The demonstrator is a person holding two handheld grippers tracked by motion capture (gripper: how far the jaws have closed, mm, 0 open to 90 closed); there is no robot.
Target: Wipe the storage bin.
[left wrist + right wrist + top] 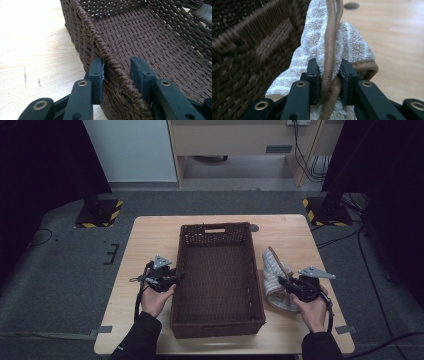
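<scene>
A dark brown wicker basket (215,226) stands empty in the middle of the wooden table (150,240). My left gripper (177,277) is at its left wall. In the left gripper view the jaws (117,67) straddle the braided rim (92,27): the left pad lies against it and a gap shows at the right pad. A white and beige striped towel (272,270) with brown corded edging lies bunched against the basket's right wall. My right gripper (282,282) is shut on it. In the right gripper view the pads (330,70) squeeze the towel's (317,37) brown cord, beside the basket wall (249,42).
A small round grey disc (254,227) sits on the table behind the basket's far right corner. Two black stands with yellow-and-black striped bases (97,215) (325,212) rise from the floor beyond the far table corners. Bare wood lies to the left of the basket.
</scene>
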